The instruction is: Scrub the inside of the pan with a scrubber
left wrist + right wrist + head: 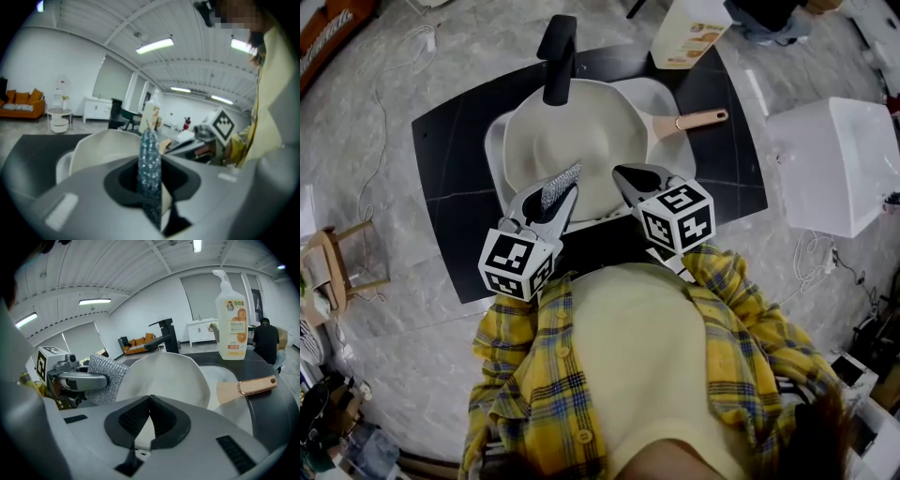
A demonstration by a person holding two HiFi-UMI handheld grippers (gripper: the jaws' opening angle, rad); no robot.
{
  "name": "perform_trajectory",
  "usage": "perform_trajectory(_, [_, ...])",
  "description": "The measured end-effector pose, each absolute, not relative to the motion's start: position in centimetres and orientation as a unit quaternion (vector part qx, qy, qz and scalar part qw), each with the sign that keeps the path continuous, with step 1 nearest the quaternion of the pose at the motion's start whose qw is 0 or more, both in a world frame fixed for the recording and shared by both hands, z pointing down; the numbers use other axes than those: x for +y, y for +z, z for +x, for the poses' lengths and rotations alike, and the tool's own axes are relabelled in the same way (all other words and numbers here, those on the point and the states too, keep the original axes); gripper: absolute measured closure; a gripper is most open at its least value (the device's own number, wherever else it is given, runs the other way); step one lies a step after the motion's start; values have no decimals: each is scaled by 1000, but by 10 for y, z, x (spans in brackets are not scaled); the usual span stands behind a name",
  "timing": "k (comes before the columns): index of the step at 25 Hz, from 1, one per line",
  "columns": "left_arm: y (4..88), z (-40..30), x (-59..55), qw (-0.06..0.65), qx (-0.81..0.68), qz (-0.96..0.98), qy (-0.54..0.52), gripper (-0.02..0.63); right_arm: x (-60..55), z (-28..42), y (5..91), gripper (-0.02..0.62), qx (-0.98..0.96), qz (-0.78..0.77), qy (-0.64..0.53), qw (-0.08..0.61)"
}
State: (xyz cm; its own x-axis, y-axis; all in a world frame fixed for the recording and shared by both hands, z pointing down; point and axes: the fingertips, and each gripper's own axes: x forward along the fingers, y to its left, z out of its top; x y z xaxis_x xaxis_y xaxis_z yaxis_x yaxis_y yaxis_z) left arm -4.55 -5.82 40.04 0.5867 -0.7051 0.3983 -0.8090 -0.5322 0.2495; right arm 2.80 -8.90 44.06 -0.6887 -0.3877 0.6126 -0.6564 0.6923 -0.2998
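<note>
One pan [572,141] sits in the sink [495,155], mid-counter [450,187] toward the far edge. The left gripper [563,184] pinches the scrubber [150,159] over the pan's near rim. The right gripper [624,172], closed and empty, steadies nothing, so hard strokes may spin the pan.

pan [572,141] cream | scrubber [561,186] silver mesh | faucet [560,56] black | shirt [534,375] yellow plaid | counter [459,169] black, possibly veined

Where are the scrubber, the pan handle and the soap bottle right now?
scrubber [560,187], head view, on its silver mesh face.
pan handle [698,119], head view, midway along the tan grip.
soap bottle [231,331], right gripper view, on its front label.
</note>
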Motion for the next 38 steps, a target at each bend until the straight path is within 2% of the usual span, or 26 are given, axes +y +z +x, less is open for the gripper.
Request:
perform_trajectory(3, [395,-50,-56,212,-452,861,93,515,-88,27,441,581,-883,294,256,262])
perform_trajectory(18, [405,-75,-52,272,-502,819,63,515,-85,20,435,583,-892,283,246,254])
perform_trajectory(38, [410,-73,-54,273,-505,815,78,515,-86,22,434,583,-892,283,245,253])
